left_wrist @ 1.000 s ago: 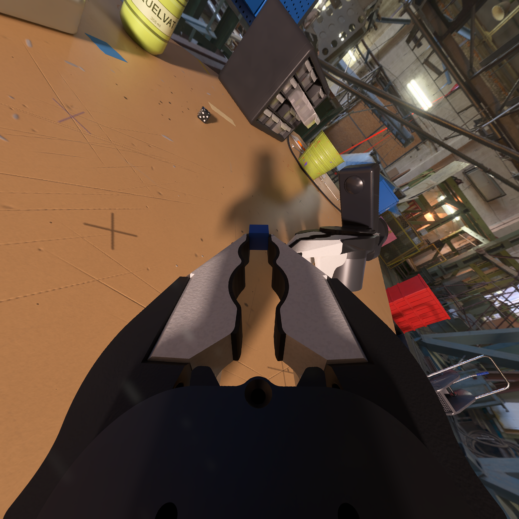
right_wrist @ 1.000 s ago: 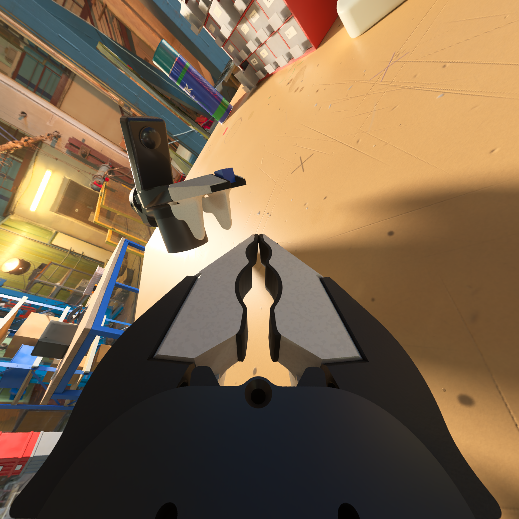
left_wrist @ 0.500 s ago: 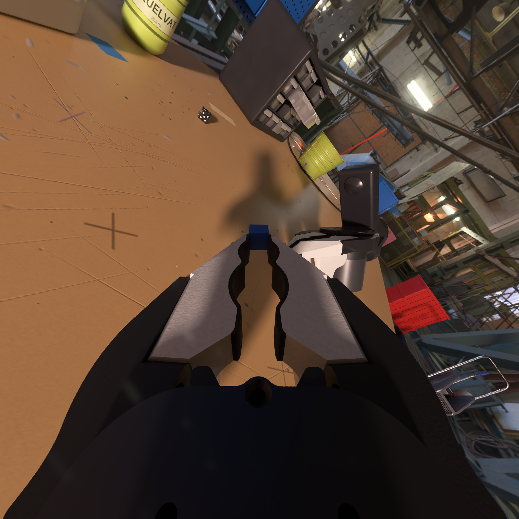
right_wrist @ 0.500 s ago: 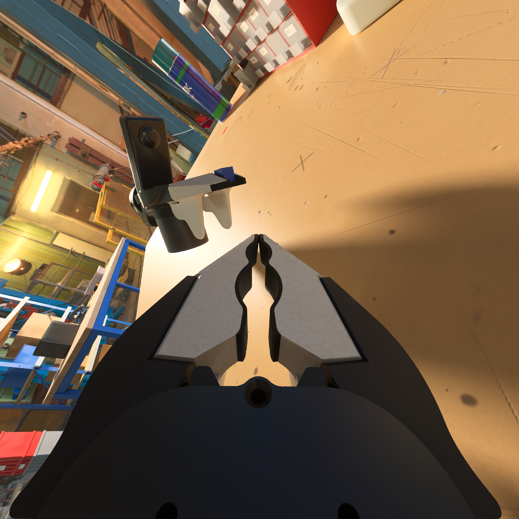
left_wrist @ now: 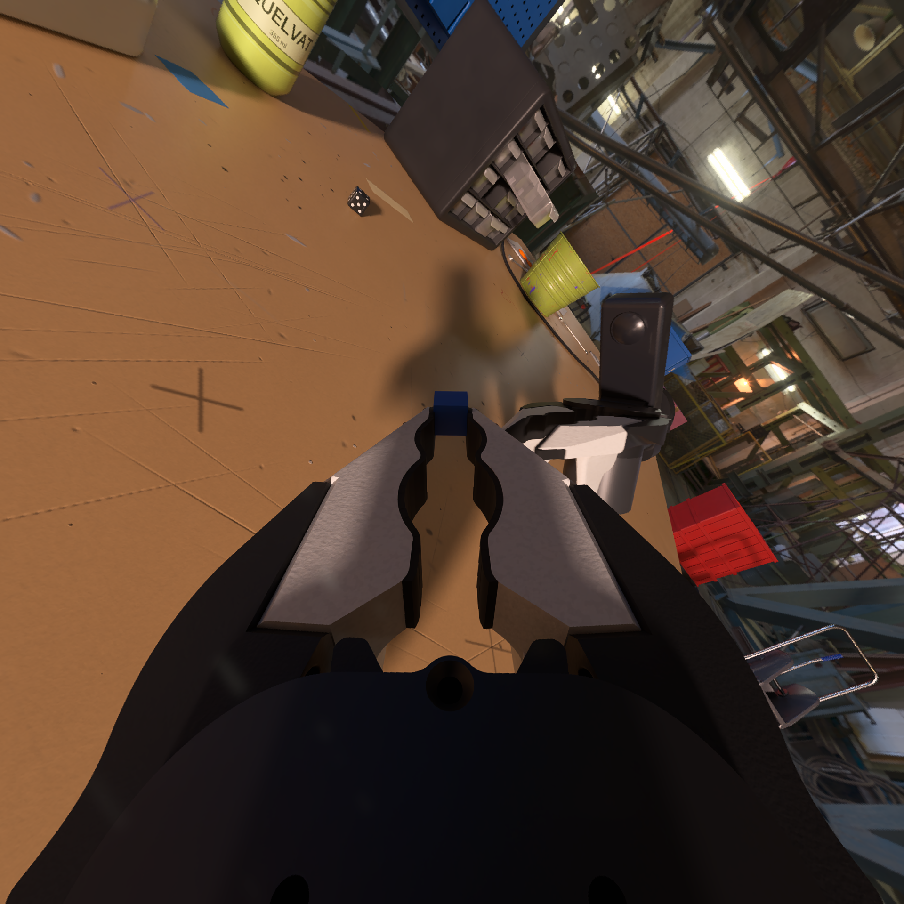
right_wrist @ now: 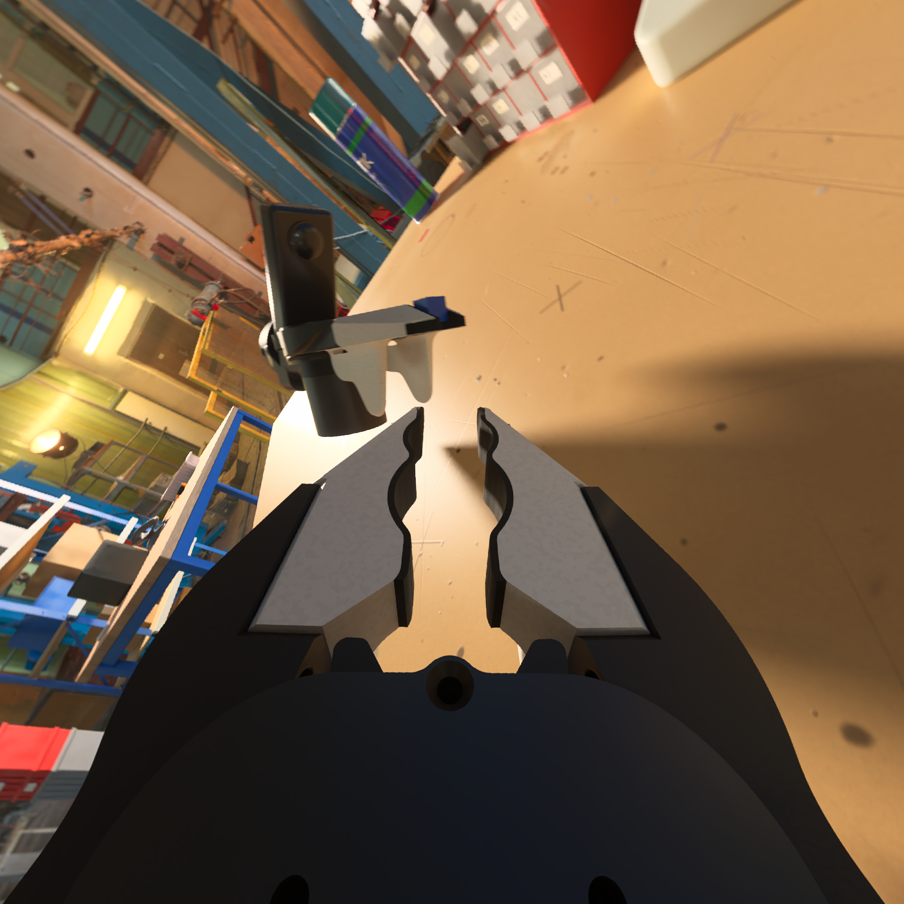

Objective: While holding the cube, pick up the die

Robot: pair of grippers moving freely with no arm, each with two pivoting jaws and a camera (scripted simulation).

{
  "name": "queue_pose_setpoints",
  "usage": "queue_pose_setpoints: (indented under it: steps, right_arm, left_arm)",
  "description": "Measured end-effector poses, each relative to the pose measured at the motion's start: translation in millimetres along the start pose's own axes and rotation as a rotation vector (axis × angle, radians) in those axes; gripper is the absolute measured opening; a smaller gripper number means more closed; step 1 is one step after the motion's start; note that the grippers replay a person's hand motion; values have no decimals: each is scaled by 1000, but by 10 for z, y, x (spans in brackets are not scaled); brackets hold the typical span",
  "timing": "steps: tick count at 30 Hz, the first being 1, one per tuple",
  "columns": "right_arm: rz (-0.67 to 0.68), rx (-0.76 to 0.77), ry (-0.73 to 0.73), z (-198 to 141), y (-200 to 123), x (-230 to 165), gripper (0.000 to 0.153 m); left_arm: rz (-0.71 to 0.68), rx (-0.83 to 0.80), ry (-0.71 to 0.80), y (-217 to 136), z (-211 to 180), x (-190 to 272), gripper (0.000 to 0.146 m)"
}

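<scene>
Blue cube [left_wrist: 450,412] sits pinched at the tips of the left gripper [left_wrist: 450,420], above the counter [left_wrist: 146,318]; a jolt could slip that shallow hold. Toward 11 o'clock lies the black die [left_wrist: 358,201], well apart. The right gripper [right_wrist: 450,416], fingers spread and empty, could nudge it toward the dark drawer box [left_wrist: 489,142].

Black-bodied hand-held gripper [left_wrist: 450,416] with pale grey scalloped fingers [left_wrist: 362,528].
</scene>
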State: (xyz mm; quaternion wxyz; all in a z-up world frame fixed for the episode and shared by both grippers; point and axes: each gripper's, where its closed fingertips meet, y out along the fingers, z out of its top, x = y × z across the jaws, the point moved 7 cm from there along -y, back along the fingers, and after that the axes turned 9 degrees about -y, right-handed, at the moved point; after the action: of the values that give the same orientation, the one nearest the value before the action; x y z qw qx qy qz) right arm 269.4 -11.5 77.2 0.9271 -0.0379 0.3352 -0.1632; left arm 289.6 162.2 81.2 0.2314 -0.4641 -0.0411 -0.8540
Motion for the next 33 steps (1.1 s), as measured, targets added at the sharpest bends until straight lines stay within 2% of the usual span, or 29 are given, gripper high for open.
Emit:
queue_pose_setpoints:
  steps: [3,5,9,12,14,16,19,22,33]
  right_arm:
    - [32,36,-86,52,-24,-80,30]
    - [3,73,-176,120,-74,-104,34]
    - [-201,76,-416,489,-272,51,43]
    - [-441,-42,-647,965,-479,369,52]
    - [-594,-179,-812,1205,-548,767,53]
    - [-669,-331,-885,1372,-551,1234,52]
    - [-658,-456,-834,1557,-522,1751,52]
    - [-647,-500,-768,1677,-523,2037,57]
    - [-636,-602,-654,1569,-565,2306,42]
  left_arm:
    - [-9,6,-3,-8,5,6,11]
    - [-20,15,-11,-20,10,12,11]
    - [-27,26,-39,-40,9,15,11]
    - [-30,31,-48,-65,-1,34,11]
    - [-41,26,-67,-92,-16,51,11]
    - [-34,0,-82,-118,-33,43,11]
    - [-32,1,-111,-163,-28,18,11]
    - [-26,19,-106,-196,-4,4,11]
    - [-59,-6,-89,-127,-80,64,11]
